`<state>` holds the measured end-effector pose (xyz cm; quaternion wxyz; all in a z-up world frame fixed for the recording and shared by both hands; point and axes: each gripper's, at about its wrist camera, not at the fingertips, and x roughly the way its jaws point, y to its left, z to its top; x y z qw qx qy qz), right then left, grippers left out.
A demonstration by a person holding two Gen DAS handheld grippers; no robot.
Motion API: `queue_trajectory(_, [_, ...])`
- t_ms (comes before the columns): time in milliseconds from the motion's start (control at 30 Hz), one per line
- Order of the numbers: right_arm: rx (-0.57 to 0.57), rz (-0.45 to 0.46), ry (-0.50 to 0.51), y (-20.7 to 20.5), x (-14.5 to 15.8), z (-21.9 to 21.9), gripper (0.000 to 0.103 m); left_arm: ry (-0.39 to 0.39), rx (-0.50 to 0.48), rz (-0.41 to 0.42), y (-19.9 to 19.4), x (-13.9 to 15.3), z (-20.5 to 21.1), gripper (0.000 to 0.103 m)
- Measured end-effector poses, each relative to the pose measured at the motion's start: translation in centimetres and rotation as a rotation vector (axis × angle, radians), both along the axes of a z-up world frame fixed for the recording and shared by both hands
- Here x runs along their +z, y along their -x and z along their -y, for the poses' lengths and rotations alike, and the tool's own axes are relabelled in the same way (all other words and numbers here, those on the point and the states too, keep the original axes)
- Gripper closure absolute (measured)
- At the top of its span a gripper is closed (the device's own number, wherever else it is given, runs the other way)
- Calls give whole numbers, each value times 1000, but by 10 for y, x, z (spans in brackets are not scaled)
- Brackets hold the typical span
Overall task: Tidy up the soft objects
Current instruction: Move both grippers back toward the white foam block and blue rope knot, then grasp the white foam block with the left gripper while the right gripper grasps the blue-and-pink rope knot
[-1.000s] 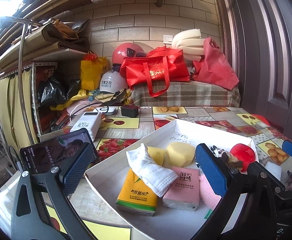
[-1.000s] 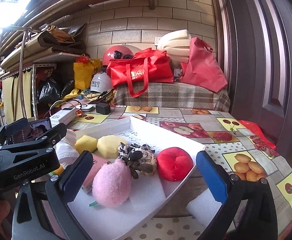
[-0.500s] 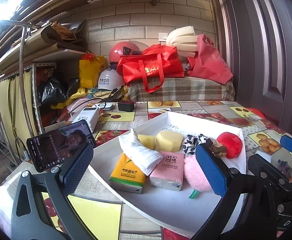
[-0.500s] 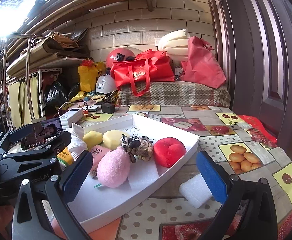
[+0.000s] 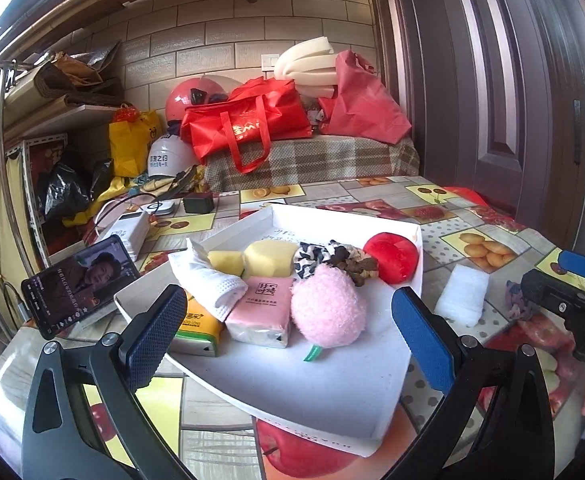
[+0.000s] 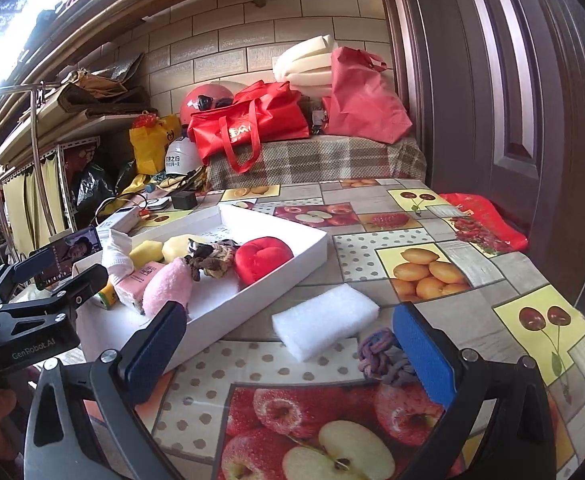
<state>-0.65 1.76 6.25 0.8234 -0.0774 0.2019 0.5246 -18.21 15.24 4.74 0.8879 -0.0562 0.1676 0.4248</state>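
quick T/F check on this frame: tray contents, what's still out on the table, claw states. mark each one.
1. The pink plush lies in the white tray. True.
2. The white foam block lies in the tray. False: it is on the table beside it.
3. The right claw is shut on the knotted rope. False: open, holding nothing.
4. The left claw is open. True.
5. The red cushion is in the tray. True.

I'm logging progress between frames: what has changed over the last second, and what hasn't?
Both grippers have drawn back from the white tray, so more of the table shows. The right gripper now frames a white foam block and a purple knotted rope piece lying outside the tray. The left gripper is open and empty, as before. Nothing was gripped or released; the tray's contents look unmoved.
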Motion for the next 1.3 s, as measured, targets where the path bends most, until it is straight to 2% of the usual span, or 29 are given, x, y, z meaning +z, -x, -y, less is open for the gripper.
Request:
queue_trajectory(167, [-94,-97,38,-46,-7,24,0,-12,-180,-72,-29,-2,29,0])
queue_trajectory(267, [-109,-89,68,-60,-8,28,0,30,-305,-115,-49,-4,42,0])
queue_trajectory(333, [-79,-87,95,-64,-10,28,0,69,-375,-157,-64,-8,47,0])
queue_trajectory(467, [37,-123,170,-63,-19,14,0,109,-428,-276,-90,-18,51,0])
queue_trajectory(567, [69,-76,306,-57,-31,-15,0,148,-448,-270,-97,-19,47,0])
queue_trajectory(600, [73,-61,331,-56,-33,-23,1,156,-427,-275,-99,-20,44,1])
queue_trajectory(667, [80,-57,370,-61,-37,-33,9,189,-413,-266,-102,-21,36,1])
queue_trajectory(733, [101,-107,410,-70,-45,-38,35,217,-426,-226,-102,-19,32,1])
queue_trajectory(767, [110,-113,402,-72,-45,-35,38,222,-426,-220,-104,-19,32,1])
queue_trajectory(833, [140,-79,402,-70,-43,-26,68,217,-436,-231,-113,-18,33,1])
queue_trajectory(967, [91,-130,368,-91,-39,0,68,236,-482,-282,-142,-23,38,1])
queue_trajectory(1133, [53,-296,279,-125,-42,23,68,222,-467,-307,-182,-23,32,1])
queue_trajectory(1300, [57,-325,255,-127,-41,27,68,245,-431,-347,-212,-29,17,1])
